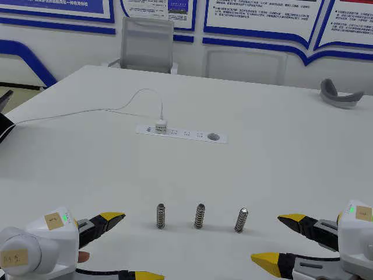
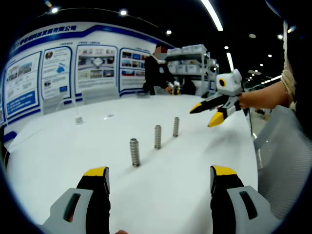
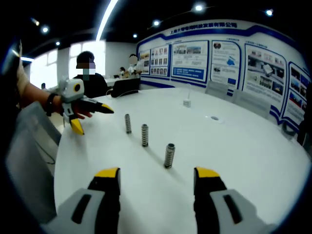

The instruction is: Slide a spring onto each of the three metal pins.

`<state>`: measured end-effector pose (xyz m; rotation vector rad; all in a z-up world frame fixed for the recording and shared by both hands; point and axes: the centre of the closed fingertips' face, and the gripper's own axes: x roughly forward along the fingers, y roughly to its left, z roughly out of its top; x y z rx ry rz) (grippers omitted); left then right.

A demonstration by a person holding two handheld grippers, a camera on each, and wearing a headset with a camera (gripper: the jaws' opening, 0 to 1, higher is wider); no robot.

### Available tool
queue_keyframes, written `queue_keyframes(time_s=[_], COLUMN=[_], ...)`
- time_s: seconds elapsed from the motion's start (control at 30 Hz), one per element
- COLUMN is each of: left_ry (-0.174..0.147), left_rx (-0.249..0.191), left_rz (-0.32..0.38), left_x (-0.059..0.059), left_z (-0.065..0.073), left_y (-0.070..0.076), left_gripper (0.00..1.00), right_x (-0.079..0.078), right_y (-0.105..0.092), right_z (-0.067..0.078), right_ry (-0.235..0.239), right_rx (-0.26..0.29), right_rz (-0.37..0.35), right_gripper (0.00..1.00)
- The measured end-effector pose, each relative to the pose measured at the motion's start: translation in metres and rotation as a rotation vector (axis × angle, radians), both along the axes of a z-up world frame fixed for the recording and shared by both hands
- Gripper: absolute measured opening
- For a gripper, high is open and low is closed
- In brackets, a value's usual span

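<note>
a white bench (image 1: 262, 175) seen from above. near its front edge three metal pins stand upright in a row, well apart: the left pin (image 1: 161, 216), the middle pin (image 1: 200, 216) and the right pin (image 1: 242, 220). each is wrapped in coiled springs (image 2: 134, 152) from base to near the tip. the right pin seems to lean a little in the head view.

the left gripper (image 1: 131, 246) hovers at the lower left, its yellow-tipped jaws apart and holding nothing. the right gripper (image 1: 269, 238) hovers at the lower right, jaws likewise apart and empty. both are near the row but touch no pin.

judging from this, every pin already carries a spring, so the sliding step looks finished. no loose spring is visible. the next move would call only for checking that each coil sits fully down, above all on the right pin.

farther back, a power strip (image 1: 189, 133) is set into the bench with a white charger (image 1: 161, 124) and a thin cable plugged in. small paper labels (image 1: 53, 220) on the gripper bodies bear handwritten marks too small to read. blue-bordered posters (image 3: 197, 61) on the wall carry a heading in chinese characters, with the finer print unreadable.
</note>
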<state>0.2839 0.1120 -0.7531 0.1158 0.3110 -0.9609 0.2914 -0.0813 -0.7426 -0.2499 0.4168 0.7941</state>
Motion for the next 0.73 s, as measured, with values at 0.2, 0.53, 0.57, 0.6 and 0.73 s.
queue_keyframes(time_s=[0.2,0.53,0.57,0.6,0.73], left_ry=[0.001,0.002,0.003,0.003,0.005], left_rx=[-0.005,-0.003,-0.003,-0.003,-0.001], left_rz=[0.003,0.002,0.001,0.001,0.001], left_x=[0.0007,0.0020,0.0022,0.0023,0.0029], left_z=[0.0000,0.0002,0.0000,0.0000,0.0003], left_y=[-0.0003,-0.0009,-0.0010,-0.0011,-0.0017], left_gripper=[0.86,0.85,0.85,0.85,0.85], right_x=[0.0006,0.0003,0.0004,0.0005,0.0007], right_y=[-0.0018,-0.0038,-0.0043,-0.0048,-0.0051], right_z=[-0.0001,-0.0003,-0.0006,-0.0010,-0.0007], right_ry=[-0.001,-0.002,-0.001,0.000,-0.001], right_rx=[0.002,0.005,0.007,0.006,0.009], right_rz=[-0.009,-0.020,-0.023,-0.025,-0.027], right_gripper=[0.62,0.62,0.62,0.62,0.62])
